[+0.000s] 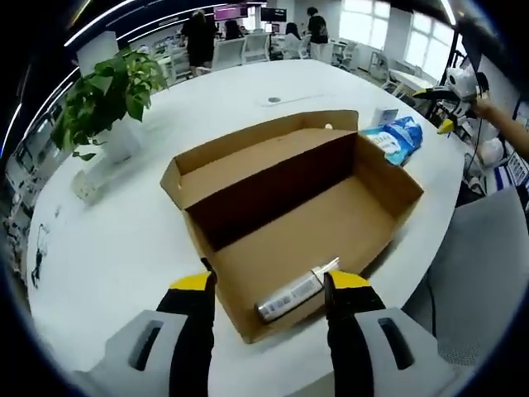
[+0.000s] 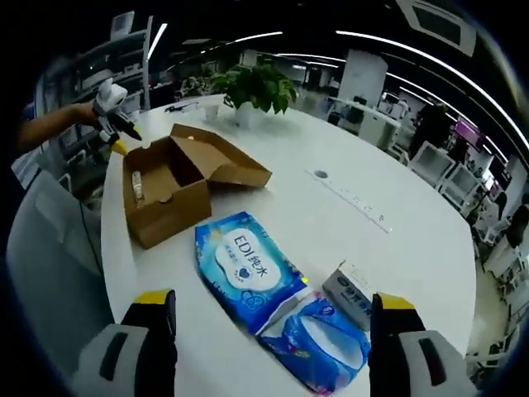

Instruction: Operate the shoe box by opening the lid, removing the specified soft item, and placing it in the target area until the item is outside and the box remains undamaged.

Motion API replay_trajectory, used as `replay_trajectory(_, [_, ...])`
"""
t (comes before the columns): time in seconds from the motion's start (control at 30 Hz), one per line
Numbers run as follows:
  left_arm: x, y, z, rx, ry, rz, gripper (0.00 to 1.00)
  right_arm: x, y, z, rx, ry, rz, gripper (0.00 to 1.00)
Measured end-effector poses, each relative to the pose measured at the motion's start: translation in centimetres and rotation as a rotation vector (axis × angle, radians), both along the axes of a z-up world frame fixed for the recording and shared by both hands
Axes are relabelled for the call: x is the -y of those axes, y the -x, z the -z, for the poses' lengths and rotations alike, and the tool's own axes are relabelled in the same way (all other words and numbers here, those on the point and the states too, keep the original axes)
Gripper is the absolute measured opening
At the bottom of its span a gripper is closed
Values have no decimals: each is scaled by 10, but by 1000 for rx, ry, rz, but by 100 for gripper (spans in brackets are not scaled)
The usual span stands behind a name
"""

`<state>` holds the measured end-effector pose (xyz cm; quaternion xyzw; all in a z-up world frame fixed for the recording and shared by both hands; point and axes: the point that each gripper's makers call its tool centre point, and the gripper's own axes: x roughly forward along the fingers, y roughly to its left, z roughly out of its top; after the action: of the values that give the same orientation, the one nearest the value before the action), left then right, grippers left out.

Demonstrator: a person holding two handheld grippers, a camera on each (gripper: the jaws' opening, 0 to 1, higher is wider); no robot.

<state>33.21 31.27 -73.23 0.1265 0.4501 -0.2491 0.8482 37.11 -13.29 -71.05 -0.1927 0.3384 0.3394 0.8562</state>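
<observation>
**Open shoe box, soft pack already out on the table**

A cardboard shoe box (image 1: 293,223) sits on a round white table (image 1: 124,248) with its lid folded back, so the inside is exposed. In the left gripper view, the left gripper (image 1: 269,285) hovers at the box's near end, its two yellow-tipped jaws spread wide apart and holding nothing. Between them, just inside the near wall, lies a small silver tube (image 1: 289,295), the one thing visible in the box. The open stance suits watching or steadying the box rather than gripping it.

In the right gripper view, the right gripper (image 2: 273,306) hangs over the table on the far side of the box, jaws also spread wide and empty. Directly ahead of it lies a blue pack of wipes (image 2: 244,269), flat on the table and well apart from the box (image 2: 169,186). This looks like the soft item the task names, so it appears to be already outside. Touching its near end is a crumpled blue plastic bag (image 2: 326,343), and just to the right is a small white carton (image 2: 355,294).

The left gripper (image 2: 111,112) appears at the far left of this view, held by a hand beside the box.

A potted plant (image 1: 103,95) stands on the table beyond the box. The box shows no tears or crushing.
</observation>
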Motion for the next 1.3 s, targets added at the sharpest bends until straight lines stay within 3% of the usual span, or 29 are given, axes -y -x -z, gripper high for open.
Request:
replay_trajectory(0.47, [14, -3, -4, -36, -30, 181, 63, -13, 34, -17, 39, -82, 78, 100])
replay_trajectory(0.93, [12, -15, -8, -55, -136, 350, 65, -26, 66, -30, 78, -125, 119, 100])
replay_trajectory(1.3, [21, -13, 7, -112, -188, 528, 64, -39, 90, -39, 115, -129, 137, 100])
